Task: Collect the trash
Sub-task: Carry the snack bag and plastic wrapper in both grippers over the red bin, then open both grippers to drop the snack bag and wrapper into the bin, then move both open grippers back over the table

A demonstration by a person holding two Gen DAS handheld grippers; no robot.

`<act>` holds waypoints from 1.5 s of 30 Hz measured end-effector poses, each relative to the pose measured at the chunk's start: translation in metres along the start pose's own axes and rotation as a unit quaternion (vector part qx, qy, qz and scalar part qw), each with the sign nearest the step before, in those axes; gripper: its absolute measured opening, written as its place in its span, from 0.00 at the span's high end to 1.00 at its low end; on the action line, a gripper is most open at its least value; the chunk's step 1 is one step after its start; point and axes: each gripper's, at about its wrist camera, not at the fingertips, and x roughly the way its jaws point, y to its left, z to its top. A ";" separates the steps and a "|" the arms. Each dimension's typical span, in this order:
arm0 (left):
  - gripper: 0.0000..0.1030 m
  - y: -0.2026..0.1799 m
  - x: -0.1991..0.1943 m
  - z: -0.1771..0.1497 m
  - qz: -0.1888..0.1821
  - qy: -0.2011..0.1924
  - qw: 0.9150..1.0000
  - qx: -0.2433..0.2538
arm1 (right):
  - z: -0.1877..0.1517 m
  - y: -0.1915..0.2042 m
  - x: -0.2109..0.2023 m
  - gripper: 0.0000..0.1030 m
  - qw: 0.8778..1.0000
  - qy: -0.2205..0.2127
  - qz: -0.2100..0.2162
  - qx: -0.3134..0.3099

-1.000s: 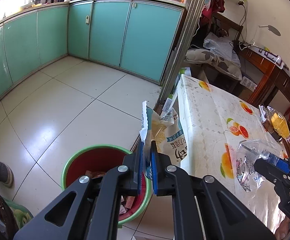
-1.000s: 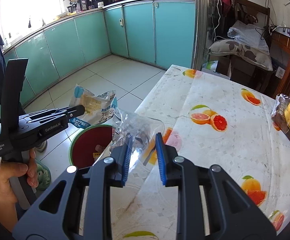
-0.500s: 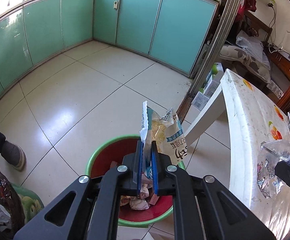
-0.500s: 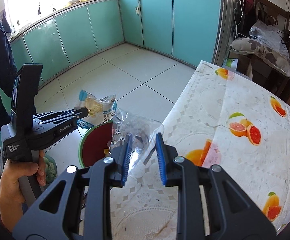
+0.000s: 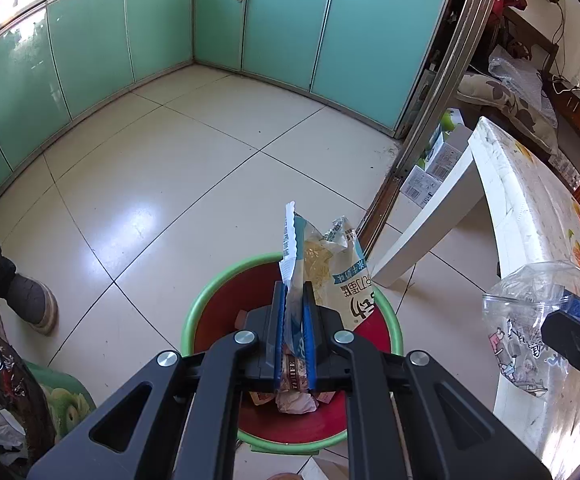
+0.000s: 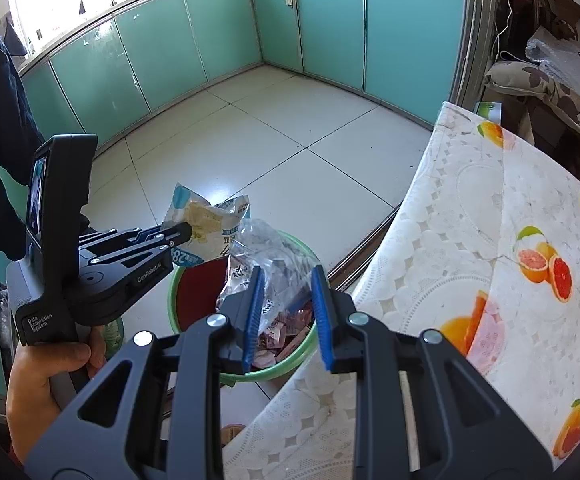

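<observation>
My left gripper (image 5: 292,292) is shut on a white and blue snack bag (image 5: 330,264) and holds it over the red bin with a green rim (image 5: 218,300). The bin holds several wrappers. In the right wrist view the same snack bag (image 6: 206,228) hangs from the left gripper (image 6: 184,232) above the bin (image 6: 198,292). My right gripper (image 6: 286,280) holds a crumpled clear plastic bag (image 6: 268,260) between its blue pads, at the table's edge above the bin. The clear plastic bag also shows in the left wrist view (image 5: 526,320).
A table with a white, fruit-print cloth (image 6: 490,240) stands to the right of the bin. Teal cabinets (image 5: 274,20) line the far walls across a tiled floor (image 5: 170,168). A person's shoe (image 5: 34,304) is at left. Boxes (image 5: 430,176) lie by the door frame.
Both grippers have moved left off the table towards the bin. The snack bag now hangs over the bin and the clear bag has reached the table's edge.
</observation>
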 end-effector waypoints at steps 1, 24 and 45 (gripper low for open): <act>0.92 0.000 0.002 0.000 -0.001 0.002 1.000 -0.001 | 0.001 0.000 0.002 0.77 1.000 0.001 -0.001 0.000; 0.92 0.009 0.017 0.003 0.000 0.018 0.999 -0.027 | 0.004 0.000 0.012 0.76 1.000 0.016 0.002 -0.005; 0.07 -0.116 -0.118 0.004 -0.054 -0.264 0.963 -0.010 | -0.080 -0.081 -0.164 0.04 0.943 -0.272 -0.191 -0.018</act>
